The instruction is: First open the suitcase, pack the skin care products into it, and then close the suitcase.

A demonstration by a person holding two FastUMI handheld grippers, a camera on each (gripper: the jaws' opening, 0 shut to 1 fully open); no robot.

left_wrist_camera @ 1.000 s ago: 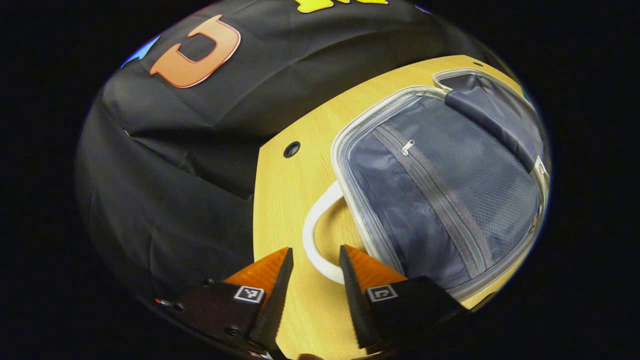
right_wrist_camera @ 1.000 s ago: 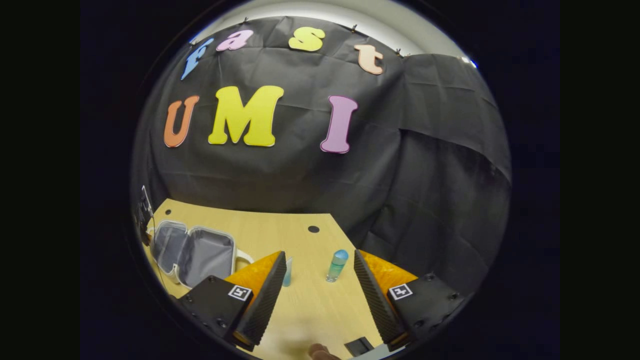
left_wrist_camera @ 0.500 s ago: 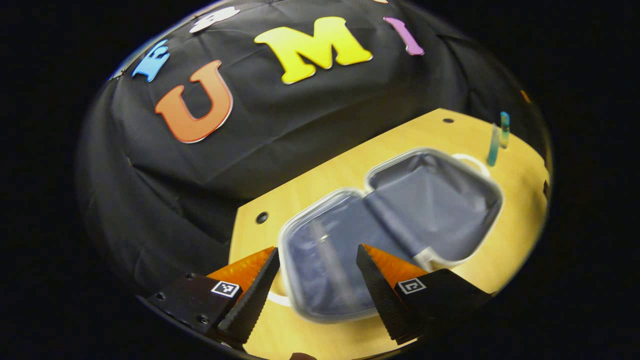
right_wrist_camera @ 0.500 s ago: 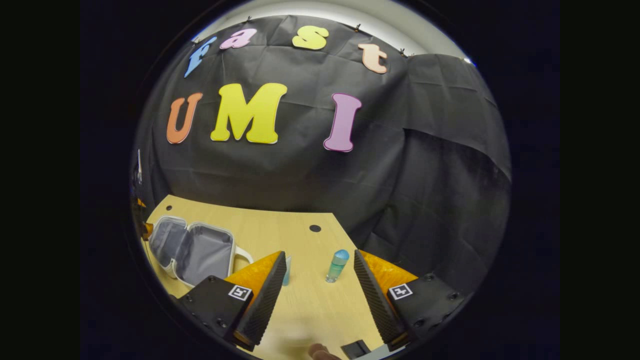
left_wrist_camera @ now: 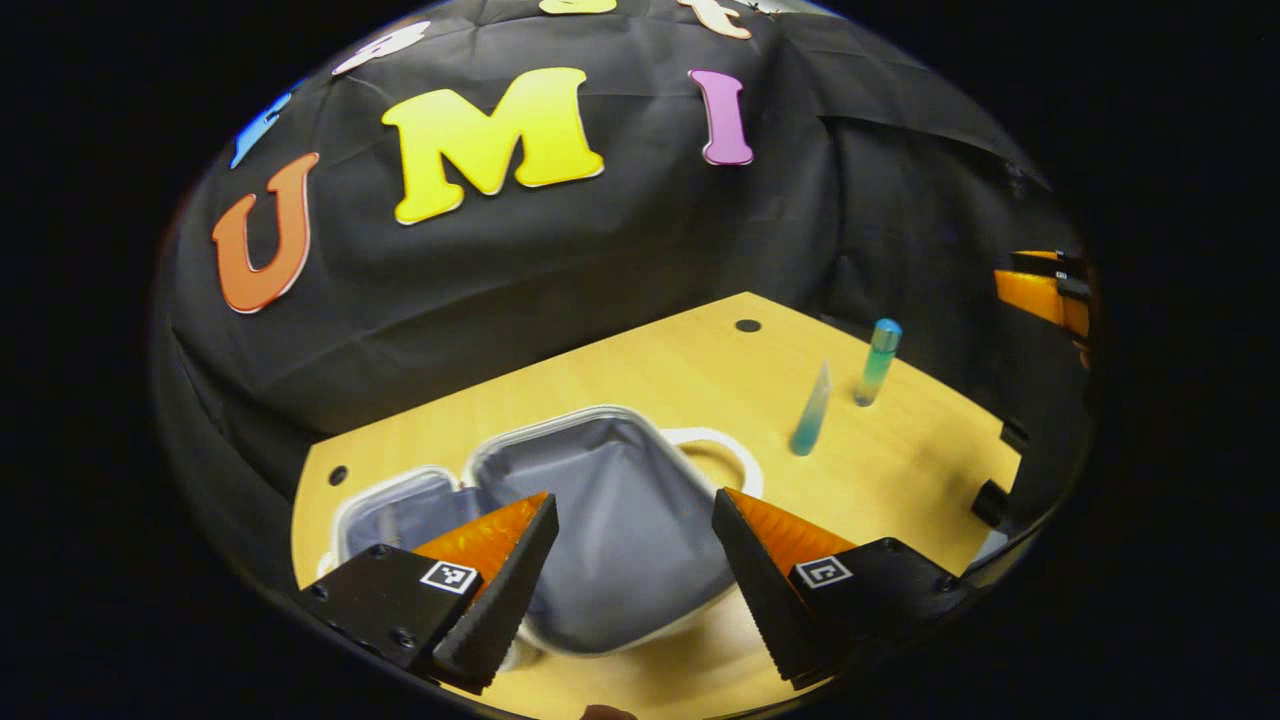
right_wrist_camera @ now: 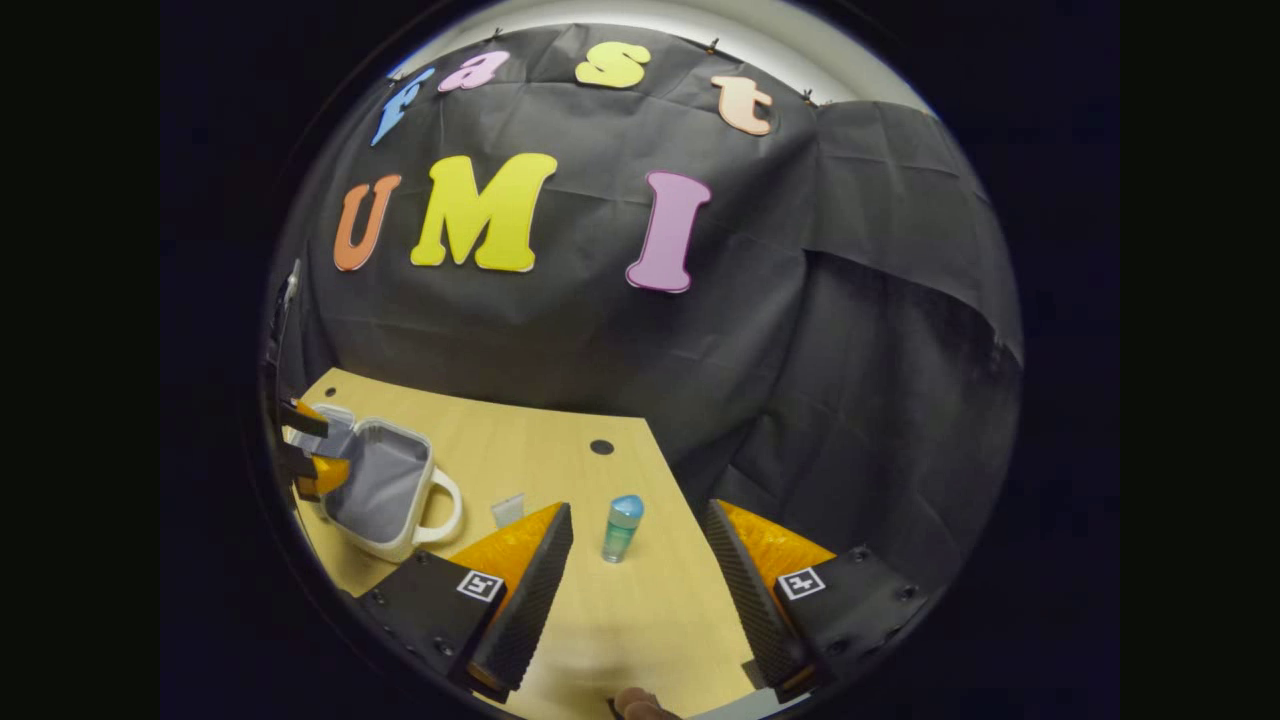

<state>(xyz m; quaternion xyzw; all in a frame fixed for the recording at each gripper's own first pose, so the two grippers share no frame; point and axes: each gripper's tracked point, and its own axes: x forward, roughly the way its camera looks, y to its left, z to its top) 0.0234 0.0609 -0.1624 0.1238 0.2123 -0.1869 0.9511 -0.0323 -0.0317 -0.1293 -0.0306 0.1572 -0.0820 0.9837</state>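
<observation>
Left gripper view: the left gripper hangs above the suitcase, fingers spread wide with nothing between them. The suitcase lies open flat on the table, near its left front corner. Both halves face up, grey lining exposed. The half nearer the table's middle carries a white handle that points toward the two skin care items. The other half lies toward the left edge, partly hidden behind the gripper's finger.

A tube stands upright on the table, just beside the handle but apart from it. A bottle with a blue cap stands upright near the tube, a little farther toward the back edge. The two do not touch. A dark hole sits in the tabletop near the back edge.

The right gripper shows at the far right of this view, over the right edge of the table; its opening cannot be judged from here.

Right gripper view: the right gripper is released, fingers wide apart and empty, held above the front part of the table. The bottle stands between the fingers' lines of sight, farther off. The tube is partly hidden behind one finger. The suitcase lies open by the left edge, and the left gripper hovers over it.
</observation>
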